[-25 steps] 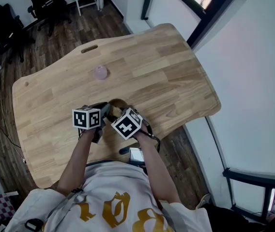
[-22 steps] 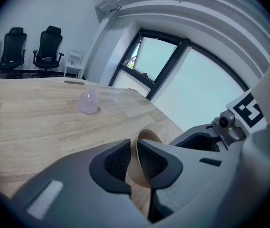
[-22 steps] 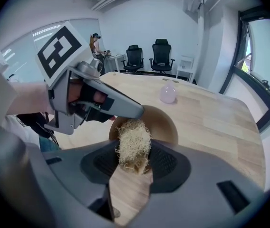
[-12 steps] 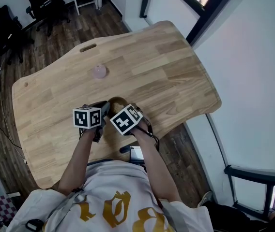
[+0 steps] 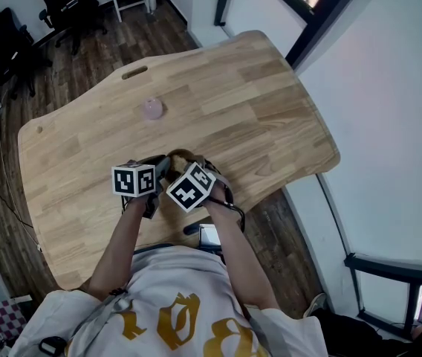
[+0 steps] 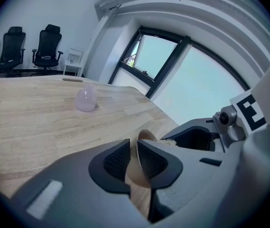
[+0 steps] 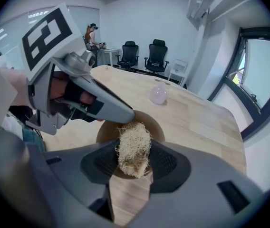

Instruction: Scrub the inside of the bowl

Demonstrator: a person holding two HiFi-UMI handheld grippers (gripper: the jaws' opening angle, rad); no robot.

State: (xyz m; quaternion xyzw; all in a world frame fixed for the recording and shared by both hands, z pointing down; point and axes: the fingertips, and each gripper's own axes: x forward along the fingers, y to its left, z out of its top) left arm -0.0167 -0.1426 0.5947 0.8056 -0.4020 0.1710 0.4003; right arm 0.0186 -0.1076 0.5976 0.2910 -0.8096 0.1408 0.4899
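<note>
Light wooden table with a curved outline stands on a dark plank floor; black office chairs stand beyond its far end. The small brown round bowl sits near the table's near edge. The left gripper is clamped on the bowl's rim. The right gripper pinches a pale fibrous scrub pad over the bowl's inside. In the head view the marker cubes cover most of the bowl. A small pink translucent vessel stands well apart, with open wood between.

The bowl sat on the table near the person's edge. The left gripper clamped its rim. The right gripper held the scrubber inside it. A small jar stood well behind.
</note>
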